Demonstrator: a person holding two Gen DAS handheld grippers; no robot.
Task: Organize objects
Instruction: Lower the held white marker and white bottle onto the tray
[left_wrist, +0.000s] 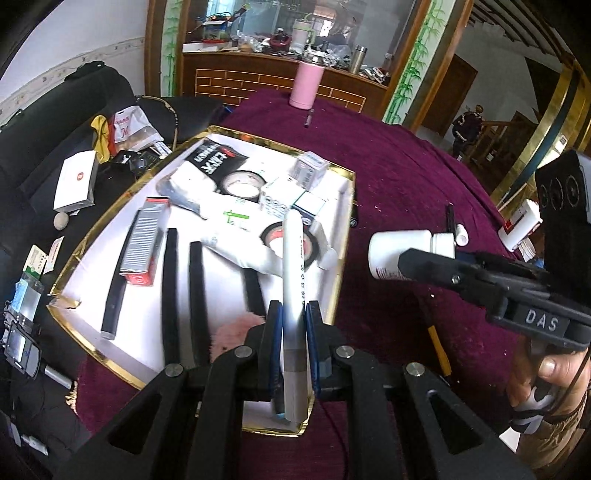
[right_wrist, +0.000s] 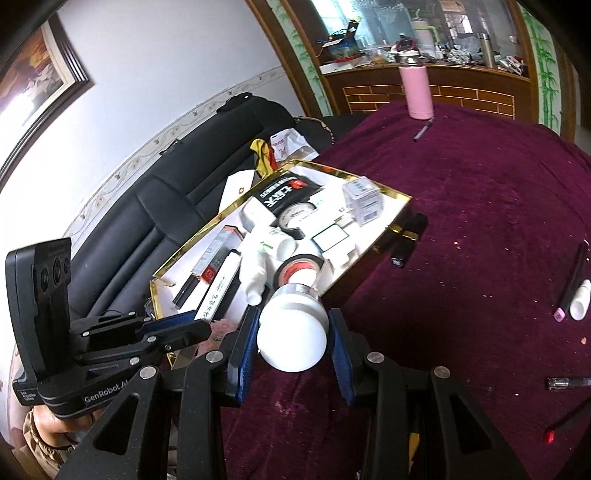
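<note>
While the left tongs (left_wrist: 293, 317) clamp a white tube (left_wrist: 291, 273) and the right tongs (right_wrist: 291, 332) hold a white bottle (right_wrist: 293, 332) at lower centre, the tray (left_wrist: 334, 266) looks mostly filled, pens (right_wrist: 570, 280) remaining on the worktop (right_wrist: 480, 221) at right.

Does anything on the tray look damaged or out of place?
Yes. The gold rim of the tray is torn and bent at its near left corner. The things inside lie heaped without order.

Matt plush tablecloth (left_wrist: 399, 177); glossy gold-foil tray rim (left_wrist: 345, 236); smooth plastic bottle (right_wrist: 293, 332).
</note>
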